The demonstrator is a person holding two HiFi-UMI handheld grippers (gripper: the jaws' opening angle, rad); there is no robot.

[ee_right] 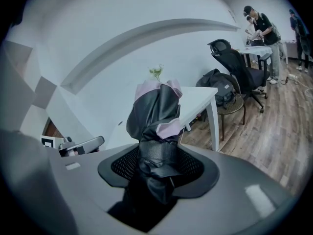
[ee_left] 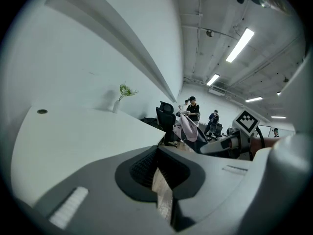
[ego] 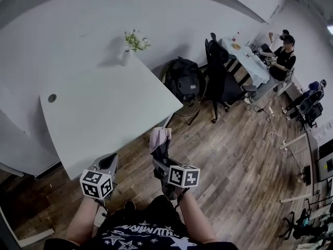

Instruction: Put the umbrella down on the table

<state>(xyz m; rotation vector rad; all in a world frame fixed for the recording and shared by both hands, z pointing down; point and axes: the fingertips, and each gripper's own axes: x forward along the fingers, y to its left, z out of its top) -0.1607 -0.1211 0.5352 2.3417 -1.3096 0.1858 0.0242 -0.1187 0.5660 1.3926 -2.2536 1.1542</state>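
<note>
- Umbrella (ee_right: 155, 112), folded, dark fabric with a pale pink edge, gripped by the right gripper (ee_right: 157, 166); jaws clamped on the dark wrapped lower part, bunched top rising above them at frame centre.
- In the head view, held at lower centre, tilted up and away, off the table (ego: 104, 113), just beside its near right corner and over the wood floor (ego: 234, 150); apart from the tabletop, as far as the steep angle lets on.
- Left gripper (ee_left: 158, 166) at lower left of the head view, near the table's front edge; jaws drawn together at the tips, nothing held, only a sliver of floor showing through the slit.
- On the white tabletop: small round cable hole (ego: 52, 98) toward the left end, white vase (ego: 126, 56) with a green sprig at the far corner against the wall.
- Right of the table, upper centre: black backpack (ego: 183, 79) resting on a low round stool, black office chair (ego: 216, 72) just beside it.
- Upper right: second white table (ego: 251, 61) with a person in dark clothing (ego: 283, 56) at its far side; another person (ego: 312, 95) further right, near the frame edge.
- Bottom edge: wearer's bare forearms and a dark star-printed shirt (ego: 140, 233).
</note>
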